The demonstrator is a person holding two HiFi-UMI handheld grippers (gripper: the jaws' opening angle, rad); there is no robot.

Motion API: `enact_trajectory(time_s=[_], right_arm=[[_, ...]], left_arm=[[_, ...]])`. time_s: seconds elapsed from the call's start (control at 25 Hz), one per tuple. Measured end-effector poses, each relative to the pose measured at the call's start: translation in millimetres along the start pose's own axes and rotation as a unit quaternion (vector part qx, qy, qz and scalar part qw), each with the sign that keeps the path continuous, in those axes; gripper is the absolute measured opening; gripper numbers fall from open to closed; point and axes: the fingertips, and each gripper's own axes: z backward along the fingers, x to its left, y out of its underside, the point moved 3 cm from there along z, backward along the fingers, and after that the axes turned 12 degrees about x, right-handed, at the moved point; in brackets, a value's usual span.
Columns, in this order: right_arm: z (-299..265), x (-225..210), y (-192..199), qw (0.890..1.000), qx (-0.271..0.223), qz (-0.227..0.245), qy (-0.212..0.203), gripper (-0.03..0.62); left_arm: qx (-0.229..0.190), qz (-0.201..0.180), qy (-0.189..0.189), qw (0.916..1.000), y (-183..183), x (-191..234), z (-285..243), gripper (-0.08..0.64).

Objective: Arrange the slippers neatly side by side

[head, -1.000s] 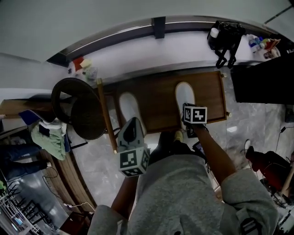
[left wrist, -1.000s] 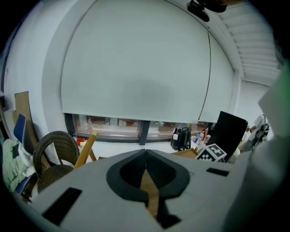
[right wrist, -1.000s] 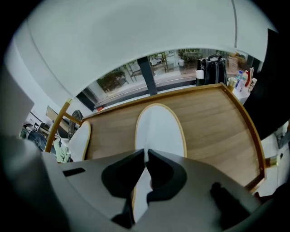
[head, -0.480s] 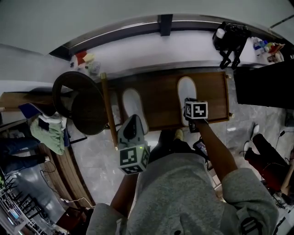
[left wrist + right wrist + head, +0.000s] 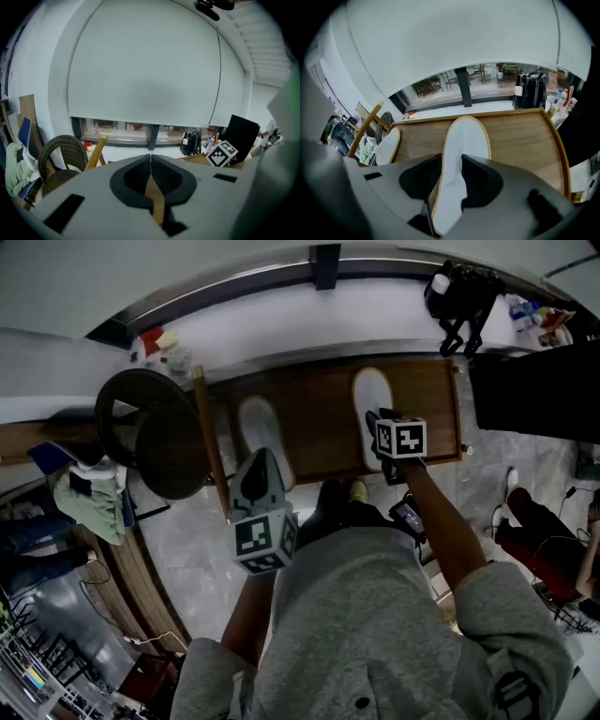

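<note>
Readable text, brands, numbers: none found.
Left cube (image 5: 265, 542) - black-and-white square markers on its faces, coded blocks only, no letters or digits.
Right cube (image 5: 401, 439) - the same kind of marker, likewise wordless.
Bottles (image 5: 536, 326) at the right end of the white ledge (image 5: 281, 334): labels too small to read.

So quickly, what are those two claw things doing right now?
Left gripper: closed, empty.
Right gripper: open, jaws just opened, white slipper between them.
</note>
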Motion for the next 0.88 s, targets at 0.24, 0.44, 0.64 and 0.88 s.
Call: enact_trajectory(time_s=[0.24, 0.44, 0.64, 0.88], right_arm=[[22, 8, 0, 0.999, -0.036, 0.027, 0.000, 0.137], [42, 30, -2, 0.997, -0.066, 0.050, 0.002, 0.140], [40, 63, 6, 0.994, -0.061, 0.092, -0.015, 0.140], [32, 112, 6, 0.989, -0.055, 0.122, -0.059, 0.140]], left_arm=[[0.008, 0.003, -0.006, 0.9999, 9, -1, -1, 0.015], [0.007, 0.009, -0.013, 0.9998, 14, 5, 3, 0.015], [0.001, 0.020, -0.025, 0.9995, 17, 13, 11, 0.015], [-0.001, 0.041, -0.046, 0.9981, 24, 31, 24, 0.015]])
